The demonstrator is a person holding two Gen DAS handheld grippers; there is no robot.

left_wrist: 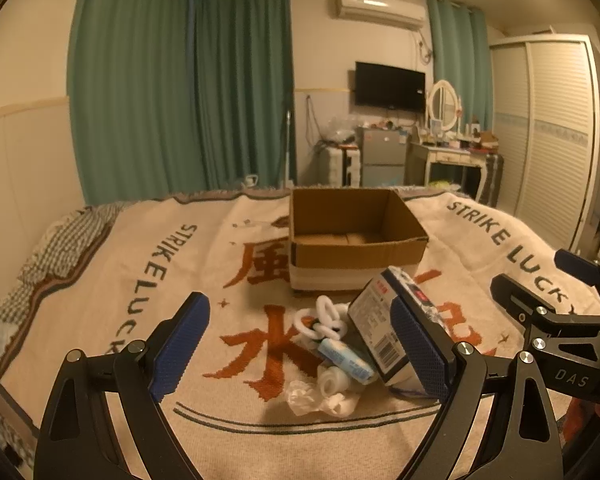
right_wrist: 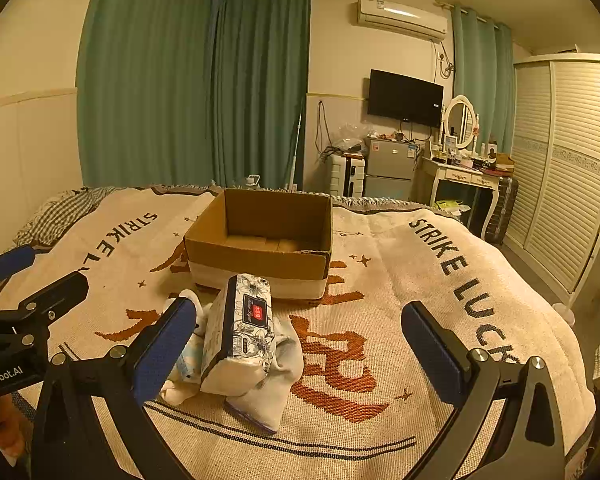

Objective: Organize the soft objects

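both tools hover side by side above the bed, near its foot-facing edge. the left tool (left_wrist: 300, 344) stands wide open; the right tool (right_wrist: 300, 344) likewise gapes, gripping nothing.

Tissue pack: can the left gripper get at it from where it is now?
Probably yes. The left gripper is open, and the tissue pack stands propped on the pile right beside its right-hand finger, nothing covering it. It sits off-centre, so the jaws would need a shift right first.

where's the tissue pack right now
The tissue pack stands tilted on the small pile of soft items on the blanket, just in front of the cardboard box. In the left wrist view it leans by the left gripper's right finger.
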